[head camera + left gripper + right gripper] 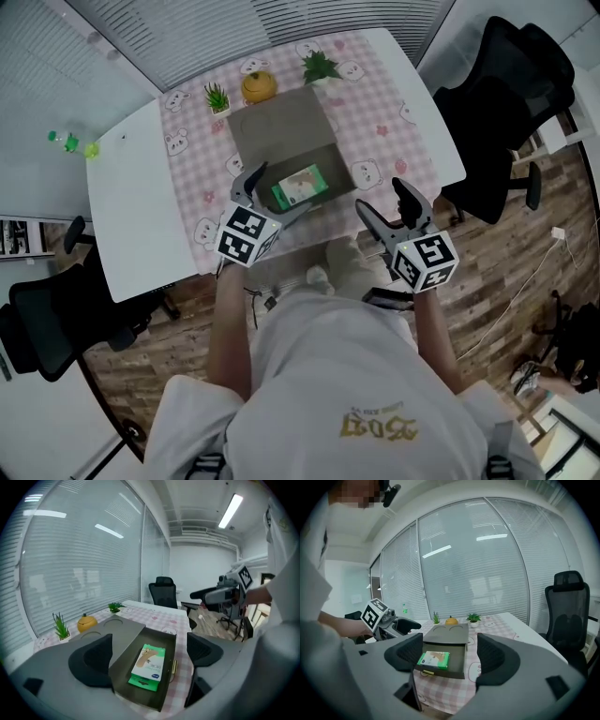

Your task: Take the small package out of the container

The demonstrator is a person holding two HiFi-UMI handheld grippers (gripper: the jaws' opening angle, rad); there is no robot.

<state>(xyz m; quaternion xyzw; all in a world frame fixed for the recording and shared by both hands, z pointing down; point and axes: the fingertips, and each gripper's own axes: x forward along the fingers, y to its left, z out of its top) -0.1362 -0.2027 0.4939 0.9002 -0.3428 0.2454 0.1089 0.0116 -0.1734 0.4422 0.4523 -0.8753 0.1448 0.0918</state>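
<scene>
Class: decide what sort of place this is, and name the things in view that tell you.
Most likely an office or meeting room: black swivel chairs, a white table, and glass walls with slatted blinds.

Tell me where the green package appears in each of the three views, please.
Head view: package just above centre, lying in the open drawer.
Left gripper view: package at lower centre, in the drawer.
Right gripper view: package left of centre, low, on the drawer's left side.
Shared landmark: the yellow ornament, beyond the container in every view.
</scene>
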